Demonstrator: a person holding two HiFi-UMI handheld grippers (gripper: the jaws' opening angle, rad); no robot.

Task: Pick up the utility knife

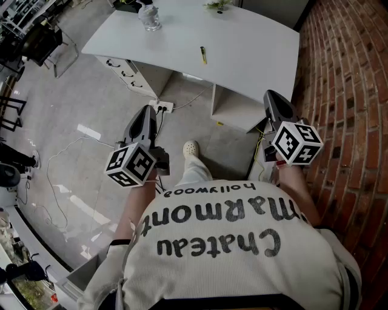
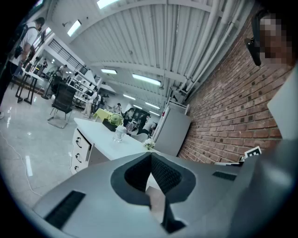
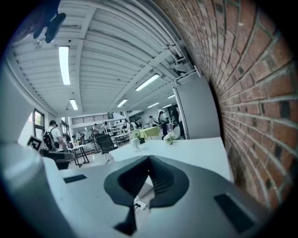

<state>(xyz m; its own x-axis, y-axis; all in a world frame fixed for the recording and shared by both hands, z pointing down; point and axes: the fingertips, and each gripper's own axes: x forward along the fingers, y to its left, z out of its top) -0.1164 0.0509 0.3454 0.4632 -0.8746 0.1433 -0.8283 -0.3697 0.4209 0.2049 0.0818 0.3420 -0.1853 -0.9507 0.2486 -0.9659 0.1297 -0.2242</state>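
Observation:
The utility knife (image 1: 204, 55), small and yellow with a dark tip, lies on the white table (image 1: 242, 42) in the head view, far ahead of both grippers. My left gripper (image 1: 148, 112) is held over the floor, well short of the table, its jaws closed together with nothing between them (image 2: 150, 156). My right gripper (image 1: 273, 97) hovers beside the table's near right corner, also shut and empty (image 3: 149, 161). The knife does not show in either gripper view.
A glass jar (image 1: 150, 17) and a small plant (image 1: 217, 5) stand at the table's far edge. White drawers (image 1: 124, 69) sit under the table's left end. A power strip (image 1: 162, 108) with cables lies on the floor. A brick wall (image 1: 351, 91) runs along the right.

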